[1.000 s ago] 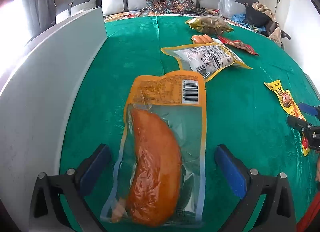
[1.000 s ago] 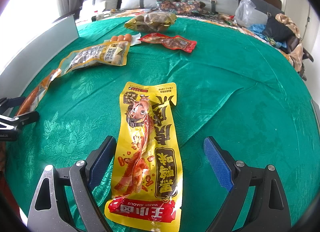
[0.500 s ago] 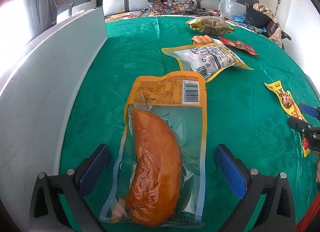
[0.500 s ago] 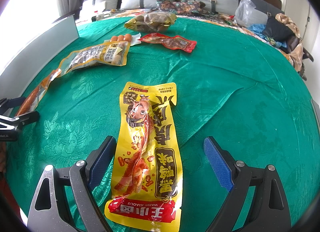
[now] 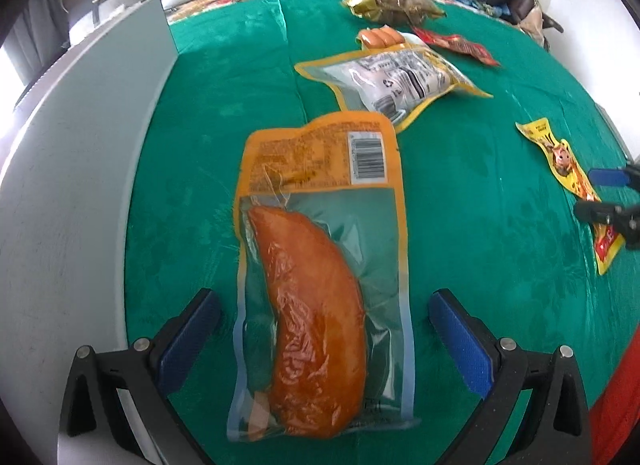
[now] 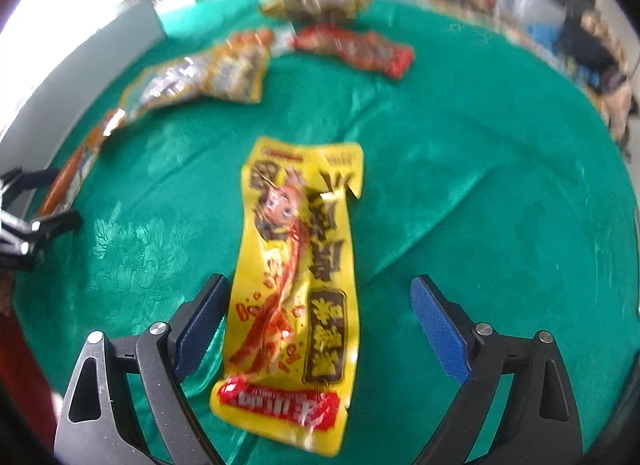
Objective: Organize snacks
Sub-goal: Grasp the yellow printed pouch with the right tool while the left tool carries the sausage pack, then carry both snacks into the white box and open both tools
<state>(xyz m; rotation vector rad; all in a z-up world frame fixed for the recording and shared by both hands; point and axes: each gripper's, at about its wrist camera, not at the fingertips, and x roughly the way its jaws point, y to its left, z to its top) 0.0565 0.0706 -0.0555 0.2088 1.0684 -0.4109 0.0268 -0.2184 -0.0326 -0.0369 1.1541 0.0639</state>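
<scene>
A clear pack with an orange label and an orange-brown smoked piece (image 5: 320,265) lies flat on the green cloth (image 5: 480,233). My left gripper (image 5: 320,299) straddles its lower half. Its jaws are closing, and the blue pads stand clear of the pack's edges. A long yellow snack pack with a cartoon figure (image 6: 296,285) lies between the wide jaws of my right gripper (image 6: 318,283), which is open; the left pad is close to the pack's edge. The left wrist view shows that yellow pack (image 5: 560,153) at far right with the right gripper (image 5: 608,193) over it.
A pale grey board (image 5: 60,185) stands along the cloth's left side. Farther back lie an orange-rimmed clear pouch (image 5: 396,81), small sausages (image 5: 378,37), a red pack (image 5: 456,45) and a gold bag (image 5: 396,5). Cushions and bags line the far edge.
Both grippers have tipped further downward, so each pack sits higher in its view. The right wrist view is now blurred by motion. The packs have not shifted on the cloth.
</scene>
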